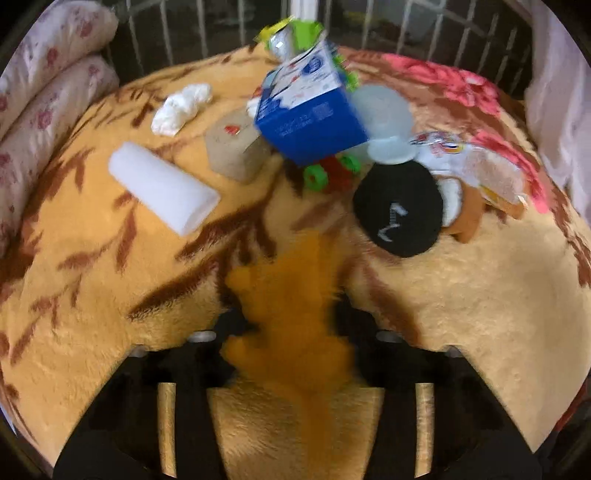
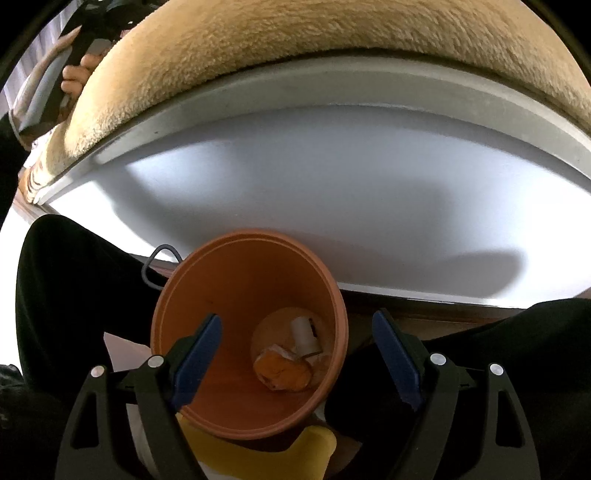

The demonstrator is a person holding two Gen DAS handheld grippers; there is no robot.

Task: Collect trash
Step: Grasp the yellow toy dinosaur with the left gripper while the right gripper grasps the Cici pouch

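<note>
In the left wrist view my left gripper [image 1: 291, 325] is shut on a crumpled orange wrapper [image 1: 291, 295], low over the blanket. Beyond it lie a blue milk carton [image 1: 310, 110], a white crumpled tissue [image 1: 181, 107], a white foam roll [image 1: 162, 186], a beige box [image 1: 236, 147], a clear plastic lid [image 1: 388, 122] and a snack packet [image 1: 472, 162]. In the right wrist view my right gripper [image 2: 295, 354] is open and empty above an orange bin [image 2: 251, 332] on the floor. The bin holds an orange wrapper [image 2: 282, 373] and a small white tube [image 2: 304, 336].
A black round plush piece [image 1: 399, 210] and a red and green toy [image 1: 332, 173] lie on the orange blanket [image 1: 110, 295]. Pillows [image 1: 48, 88] are at far left. A metal railing [image 1: 406, 29] runs behind. The white bed side [image 2: 295, 192] rises behind the bin, and dark trouser legs [image 2: 74, 295] flank it.
</note>
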